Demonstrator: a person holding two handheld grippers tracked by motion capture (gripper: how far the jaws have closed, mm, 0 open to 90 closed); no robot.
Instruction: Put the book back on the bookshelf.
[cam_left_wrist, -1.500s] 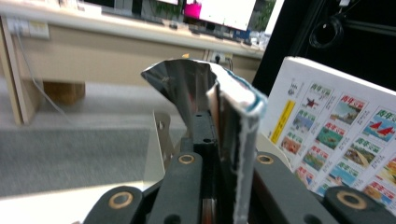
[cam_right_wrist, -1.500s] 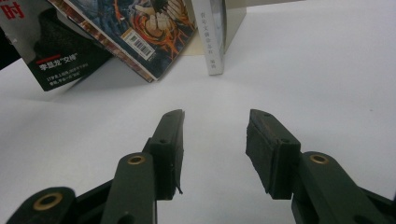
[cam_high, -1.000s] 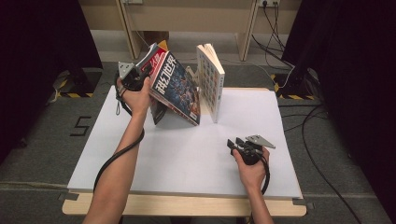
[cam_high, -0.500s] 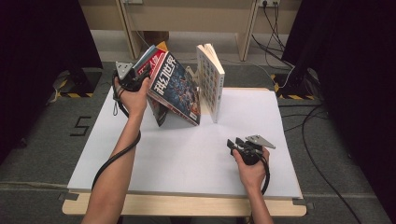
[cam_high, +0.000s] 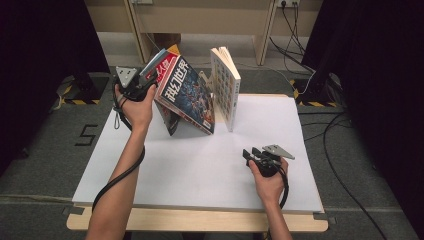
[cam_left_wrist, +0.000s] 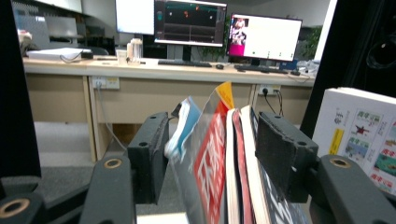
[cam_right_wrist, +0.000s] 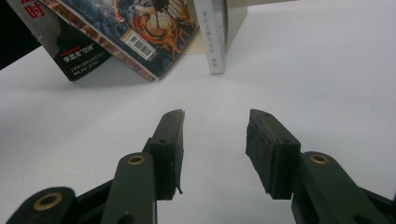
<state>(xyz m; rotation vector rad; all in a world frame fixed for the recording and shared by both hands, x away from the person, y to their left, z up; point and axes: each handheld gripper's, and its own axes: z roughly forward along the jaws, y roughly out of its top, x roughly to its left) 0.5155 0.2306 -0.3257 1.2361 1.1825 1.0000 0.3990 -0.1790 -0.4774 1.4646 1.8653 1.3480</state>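
Magazines (cam_high: 186, 95) lean at the far-left of the white table (cam_high: 210, 170), tops tipped left, bottoms splayed on the sheet; in the left gripper view the stack's top edges (cam_left_wrist: 224, 154) sit between the two black pads. Just right stands a white book (cam_high: 226, 87), upright, spine edge on the table, w/ a small gap btwn it and the mags.

Left gripper (cam_high: 145, 86) is at the stack's upper edge. Its jaws have just been opening: they're spread now, mags between them but pads (cam_left_wrist: 280, 154) not pressing, gaps visible both sides. Reads as a release step, stack left propped by its own lean.

Right gripper (cam_high: 254, 154) rests low on the table near the front-right, well apart from both books, jaws spread on nothing; its pads (cam_right_wrist: 266, 149) frame bare white sheet.

Next move, my guess: back the left gripper off up and away w/o dragging the covers, since the loose outer mag could slide or the stack could flop. Right gripper is free to steady the book or the mags' bottom edge if the lean gives.
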